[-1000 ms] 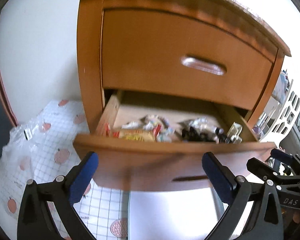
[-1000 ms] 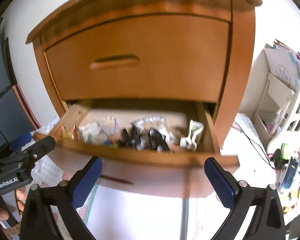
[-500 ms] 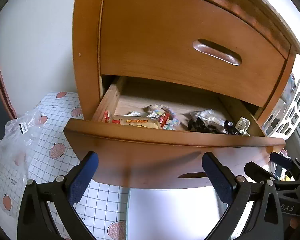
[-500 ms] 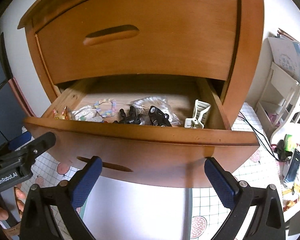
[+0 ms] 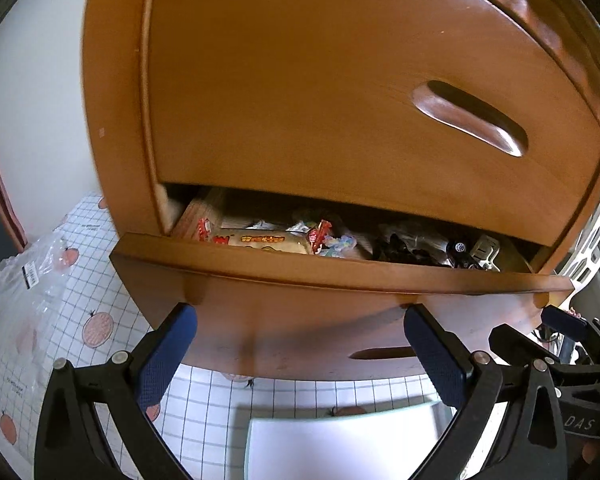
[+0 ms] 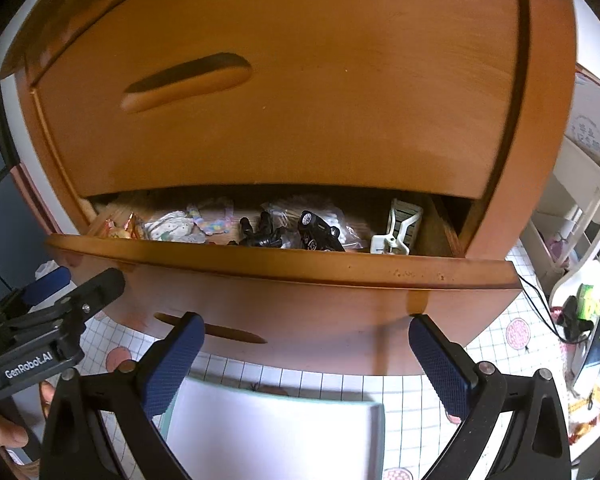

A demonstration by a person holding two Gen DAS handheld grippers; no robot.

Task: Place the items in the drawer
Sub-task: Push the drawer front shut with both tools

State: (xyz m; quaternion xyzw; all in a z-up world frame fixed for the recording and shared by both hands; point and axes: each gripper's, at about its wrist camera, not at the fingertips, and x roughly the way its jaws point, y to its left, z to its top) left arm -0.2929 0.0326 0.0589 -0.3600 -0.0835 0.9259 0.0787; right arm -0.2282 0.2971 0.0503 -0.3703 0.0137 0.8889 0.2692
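Observation:
The wooden nightstand's lower drawer (image 5: 340,274) stands part open, with only a narrow gap under the shut upper drawer (image 5: 340,100). Inside lie a yellow snack packet (image 5: 266,242), a black toy car (image 6: 318,232), black plastic pieces (image 6: 260,234), a pastel cloth (image 6: 172,228) and a white clip (image 6: 398,228). My left gripper (image 5: 298,316) is open and holds nothing, its blue fingertips (image 5: 180,316) right at the drawer front. My right gripper (image 6: 305,322) is also open and holds nothing, its tips against the same front panel (image 6: 280,300).
A clear plastic bag (image 5: 24,280) lies on the checked floor mat at the left. A white board (image 6: 272,432) lies on the floor under the grippers. A white shelf (image 6: 580,200), a cable and small clutter (image 6: 580,312) stand to the right.
The lower drawer has slid inward and its opening has narrowed. Both grippers have moved forward and up close to the drawer front, still open.

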